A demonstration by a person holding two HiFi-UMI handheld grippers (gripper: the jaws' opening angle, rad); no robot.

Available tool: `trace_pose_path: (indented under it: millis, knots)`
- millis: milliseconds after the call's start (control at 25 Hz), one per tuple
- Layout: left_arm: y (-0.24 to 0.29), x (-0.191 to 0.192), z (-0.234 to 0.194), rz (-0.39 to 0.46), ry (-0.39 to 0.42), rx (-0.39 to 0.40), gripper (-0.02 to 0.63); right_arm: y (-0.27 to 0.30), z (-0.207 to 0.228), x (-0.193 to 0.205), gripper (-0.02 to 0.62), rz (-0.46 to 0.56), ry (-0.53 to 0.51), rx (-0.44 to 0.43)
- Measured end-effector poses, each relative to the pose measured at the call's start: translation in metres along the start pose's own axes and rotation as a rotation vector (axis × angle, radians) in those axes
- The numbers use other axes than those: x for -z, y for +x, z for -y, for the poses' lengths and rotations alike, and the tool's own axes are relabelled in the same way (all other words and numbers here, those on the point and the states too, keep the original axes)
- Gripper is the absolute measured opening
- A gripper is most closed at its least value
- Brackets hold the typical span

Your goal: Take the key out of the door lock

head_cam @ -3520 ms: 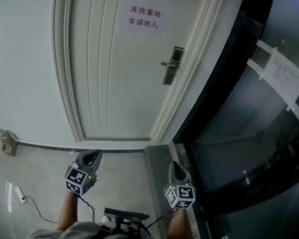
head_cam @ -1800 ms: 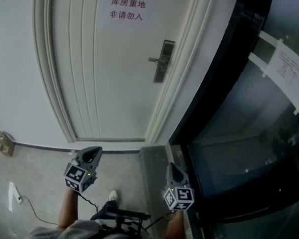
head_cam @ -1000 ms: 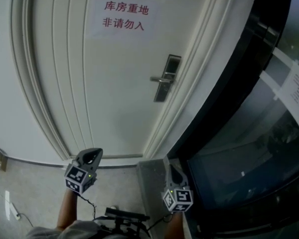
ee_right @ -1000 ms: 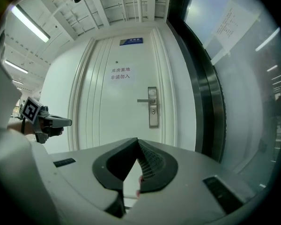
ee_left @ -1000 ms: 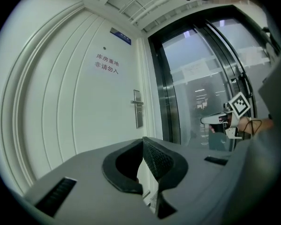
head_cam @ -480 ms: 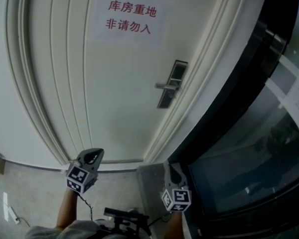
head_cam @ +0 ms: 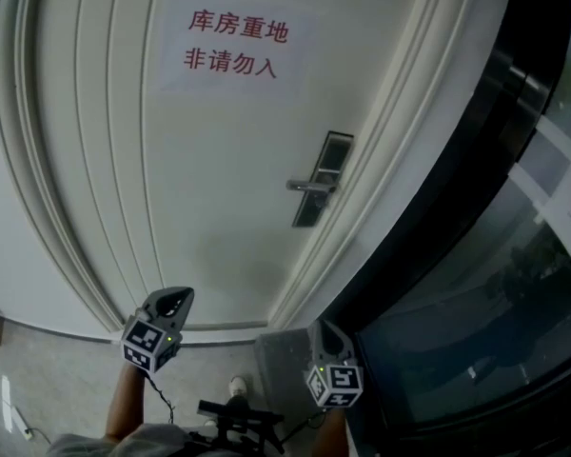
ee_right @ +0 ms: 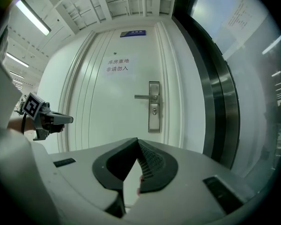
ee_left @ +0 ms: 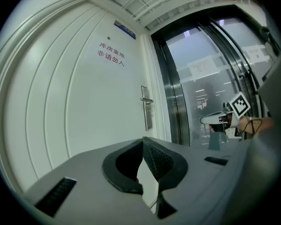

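The white door (head_cam: pixel 200 208) carries a silver lock plate (head_cam: pixel 321 179) with a lever handle (head_cam: pixel 307 187) at its right side. In the right gripper view the lock plate (ee_right: pixel 153 106) shows a small round cylinder (ee_right: pixel 153 110) under the handle; a key there is too small to make out. My left gripper (head_cam: pixel 173 298) and right gripper (head_cam: pixel 322 329) hang low in the head view, well below and short of the lock. Both are shut with nothing between the jaws. In the left gripper view the lock plate (ee_left: pixel 147 114) lies ahead, slightly right of the left gripper (ee_left: pixel 142 140).
A paper sign (head_cam: pixel 236 44) with red characters is stuck on the door above the lock. A dark-framed glass wall (head_cam: pixel 476 255) runs along the right side. A shoe (head_cam: pixel 238 386) and a white cable (head_cam: pixel 8 398) show on the floor below.
The door and lock plate have grown larger in the head view, so the camera has come closer. Both grippers stay low, shut, in the same place.
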State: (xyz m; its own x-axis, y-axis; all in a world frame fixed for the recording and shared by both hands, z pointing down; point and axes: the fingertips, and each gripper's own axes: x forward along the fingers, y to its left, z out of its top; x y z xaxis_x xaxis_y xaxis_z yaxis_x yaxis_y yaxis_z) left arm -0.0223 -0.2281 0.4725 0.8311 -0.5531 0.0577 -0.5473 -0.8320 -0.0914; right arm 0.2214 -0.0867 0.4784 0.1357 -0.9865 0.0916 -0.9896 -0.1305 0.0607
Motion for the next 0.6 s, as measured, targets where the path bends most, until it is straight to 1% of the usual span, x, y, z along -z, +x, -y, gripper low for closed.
trace_pose_path:
  millis: [200,360,600]
  knots:
    - [0.045,-0.005,-0.008,0.001,0.001,-0.002,0.008,0.039,0.029,-0.002,0.011,0.003,0.008,-0.017]
    - [0.081,-0.01,-0.018,-0.002,0.004,-0.006,0.008,0.074,0.047,-0.012,0.011,0.013,-0.004,-0.025]
    - [0.118,-0.013,-0.033,-0.013,-0.006,-0.027,0.008,0.117,0.067,-0.02,0.011,0.008,-0.018,-0.043]
